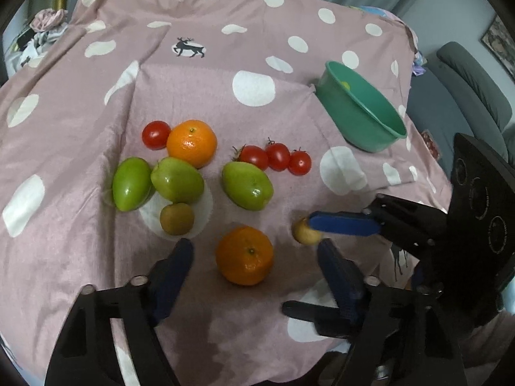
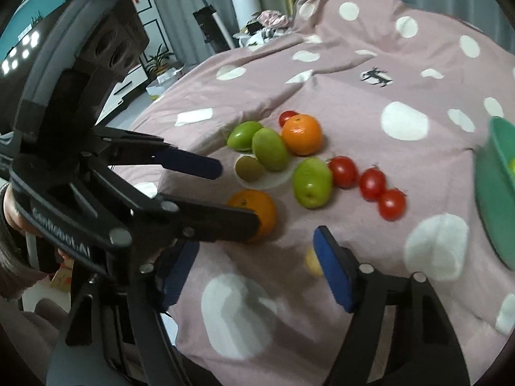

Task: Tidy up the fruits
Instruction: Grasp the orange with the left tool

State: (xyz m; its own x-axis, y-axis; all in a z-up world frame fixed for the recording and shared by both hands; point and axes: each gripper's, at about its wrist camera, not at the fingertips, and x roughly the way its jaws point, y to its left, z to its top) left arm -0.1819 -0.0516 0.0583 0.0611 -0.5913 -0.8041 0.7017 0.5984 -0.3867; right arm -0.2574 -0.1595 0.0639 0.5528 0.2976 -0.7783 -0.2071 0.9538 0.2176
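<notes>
With both my left gripper (image 1: 254, 251) and my right gripper (image 2: 257, 257) spread open — neither holding fruit — sorting appears barely started: the green bowl (image 1: 360, 109) at the spotted cloth's (image 1: 193, 80) far-right edge holds perhaps one piece, most remaining mid-cloth.

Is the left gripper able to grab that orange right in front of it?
Probably yes. The left gripper is open, and the near orange sits on the cloth between its fingers with nothing covering it. The right gripper works beside it at a small yellowish fruit, so watch for bumping.

Left claw (image 1: 254, 251) open, straddling near orange (image 1: 244, 255); green bowl (image 1: 360, 109) far right
</notes>
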